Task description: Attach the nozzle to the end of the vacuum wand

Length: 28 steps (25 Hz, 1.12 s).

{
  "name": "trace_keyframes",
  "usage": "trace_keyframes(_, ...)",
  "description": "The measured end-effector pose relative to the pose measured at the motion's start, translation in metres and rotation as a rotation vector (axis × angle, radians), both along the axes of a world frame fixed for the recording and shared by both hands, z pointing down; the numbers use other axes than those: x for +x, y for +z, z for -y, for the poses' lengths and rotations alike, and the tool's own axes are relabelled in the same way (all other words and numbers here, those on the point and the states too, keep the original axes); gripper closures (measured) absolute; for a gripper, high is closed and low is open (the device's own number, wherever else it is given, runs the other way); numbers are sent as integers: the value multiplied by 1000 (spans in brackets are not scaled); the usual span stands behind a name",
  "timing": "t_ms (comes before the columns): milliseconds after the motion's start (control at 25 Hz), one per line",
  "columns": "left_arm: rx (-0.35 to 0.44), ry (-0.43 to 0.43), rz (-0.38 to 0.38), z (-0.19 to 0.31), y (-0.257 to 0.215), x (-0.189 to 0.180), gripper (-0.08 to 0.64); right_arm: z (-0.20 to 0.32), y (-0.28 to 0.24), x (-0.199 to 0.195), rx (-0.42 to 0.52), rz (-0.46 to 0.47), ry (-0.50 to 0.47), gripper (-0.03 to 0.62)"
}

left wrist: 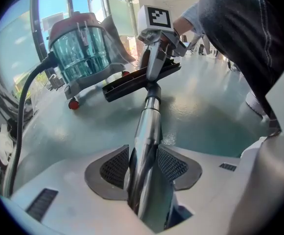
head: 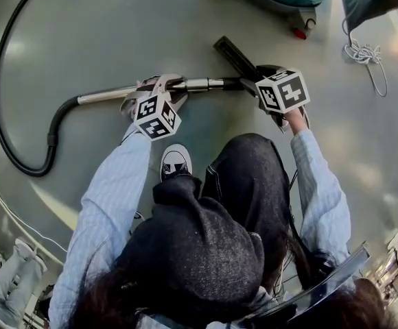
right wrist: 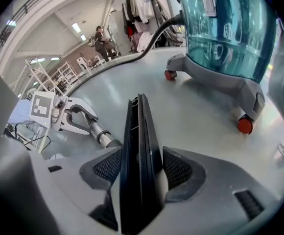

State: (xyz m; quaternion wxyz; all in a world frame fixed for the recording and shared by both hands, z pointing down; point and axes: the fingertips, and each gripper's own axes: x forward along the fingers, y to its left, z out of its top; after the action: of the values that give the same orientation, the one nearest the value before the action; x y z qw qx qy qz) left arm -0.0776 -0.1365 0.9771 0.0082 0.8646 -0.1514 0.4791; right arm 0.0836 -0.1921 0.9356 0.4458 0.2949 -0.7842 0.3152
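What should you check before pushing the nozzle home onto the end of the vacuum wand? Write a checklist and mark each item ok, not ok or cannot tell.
1. Grip of the left gripper on the wand: ok, pads press the metal tube.
2. Grip of the right gripper on the nozzle: ok, pads press both its sides.
3. Wand end meets the nozzle's neck: ok, they meet in the head view.
4. Nozzle fully seated: cannot tell, the joint is too small to read.
5. The hose lies slack on the floor: ok.
6. The shoe is clear of the wand: ok.
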Motion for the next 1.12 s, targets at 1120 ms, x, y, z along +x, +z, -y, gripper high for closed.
trace_keyframes(1120,-44,-368,-280,-2,-70,-25,368,-44,-67,55,143,96,115,318)
